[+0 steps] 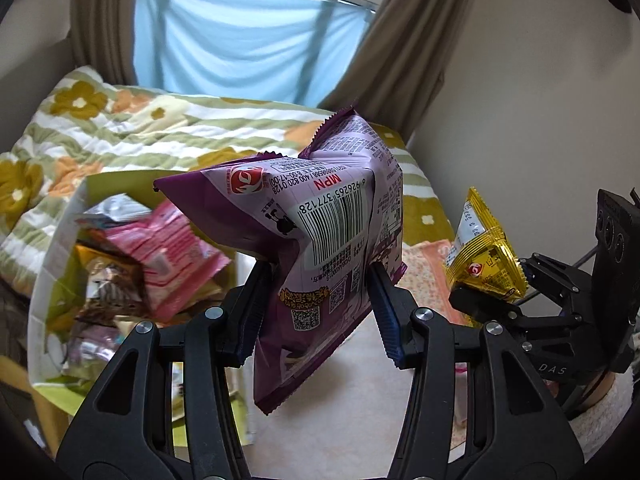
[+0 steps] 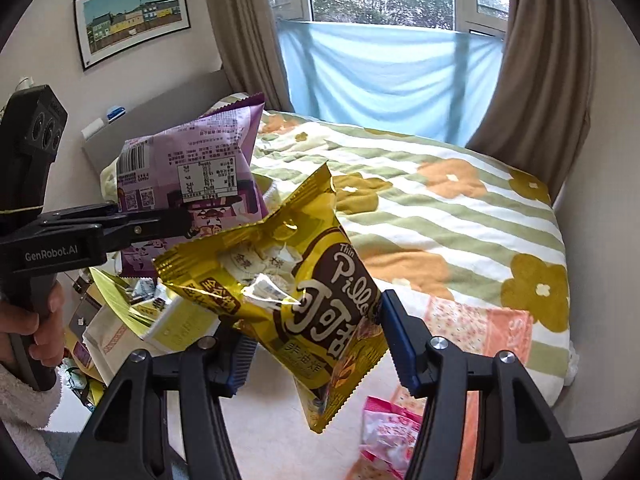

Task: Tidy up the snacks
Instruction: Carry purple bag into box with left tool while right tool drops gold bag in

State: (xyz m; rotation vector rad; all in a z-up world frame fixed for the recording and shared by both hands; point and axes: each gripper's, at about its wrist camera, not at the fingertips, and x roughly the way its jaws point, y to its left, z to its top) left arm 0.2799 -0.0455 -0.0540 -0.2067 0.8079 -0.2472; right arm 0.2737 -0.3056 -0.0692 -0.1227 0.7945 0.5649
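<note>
My left gripper (image 1: pixel 316 300) clenches the purple bag (image 1: pixel 320 232), my right gripper (image 2: pixel 316 344) the gold bag (image 2: pixel 288 280); both slick, puffy packs could slip, missing the box (image 1: pixel 60 216) off the bed's (image 1: pixel 160 128) edge.

I see a purple snack bag (image 1: pixel 320 216) with a white barcode patch, a shiny gold snack bag (image 2: pixel 296 292) with brown lettering panel, a pink packet (image 2: pixel 388 436), and a green-striped quilt (image 2: pixel 440 184) with orange and mustard flowers.
</note>
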